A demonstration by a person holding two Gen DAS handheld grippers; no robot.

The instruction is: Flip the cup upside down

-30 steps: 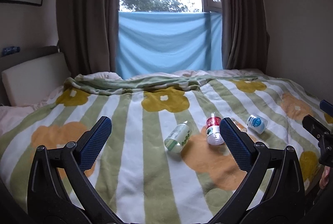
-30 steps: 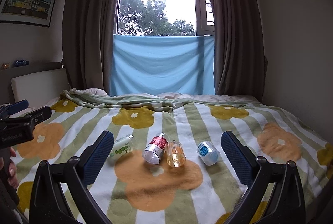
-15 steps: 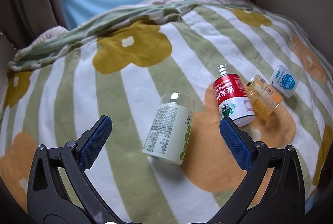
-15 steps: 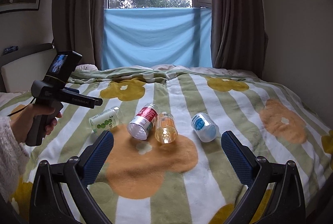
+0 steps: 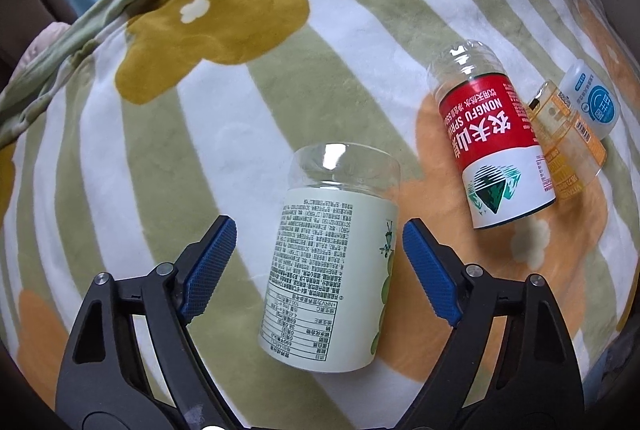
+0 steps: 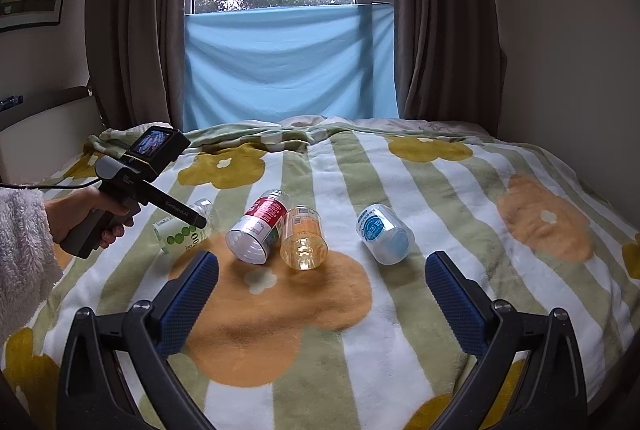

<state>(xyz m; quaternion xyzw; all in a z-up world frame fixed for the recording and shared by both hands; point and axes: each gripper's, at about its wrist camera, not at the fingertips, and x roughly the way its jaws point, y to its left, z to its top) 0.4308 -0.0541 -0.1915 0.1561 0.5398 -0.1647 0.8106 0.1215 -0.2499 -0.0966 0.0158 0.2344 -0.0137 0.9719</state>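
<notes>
Several clear plastic cups cut from bottles lie on their sides on the flowered blanket [image 5: 120,158]. The green-and-white labelled cup [image 5: 332,270] lies between the open blue fingers of my left gripper [image 5: 316,250], which do not touch it; it also shows in the right wrist view [image 6: 182,232]. To its right lie a red-labelled cup [image 5: 492,142], an orange cup [image 5: 568,146] and a blue-labelled cup [image 5: 592,102]. My right gripper [image 6: 320,282] is open and empty, low over the blanket, nearer than the cups. The red [image 6: 260,226], orange [image 6: 304,242] and blue [image 6: 384,234] cups lie ahead of it.
The bed fills both views. A headboard cushion [image 6: 44,138] stands at the left, curtains [image 6: 136,18] and a window with a blue cloth [image 6: 288,62] at the back, a wall [image 6: 560,42] at the right. The hand [image 6: 92,214] holding the left gripper shows left.
My left gripper has moved down and forward until the green-and-white cup lies between its fingers. My right gripper has come a little closer to the cups.
</notes>
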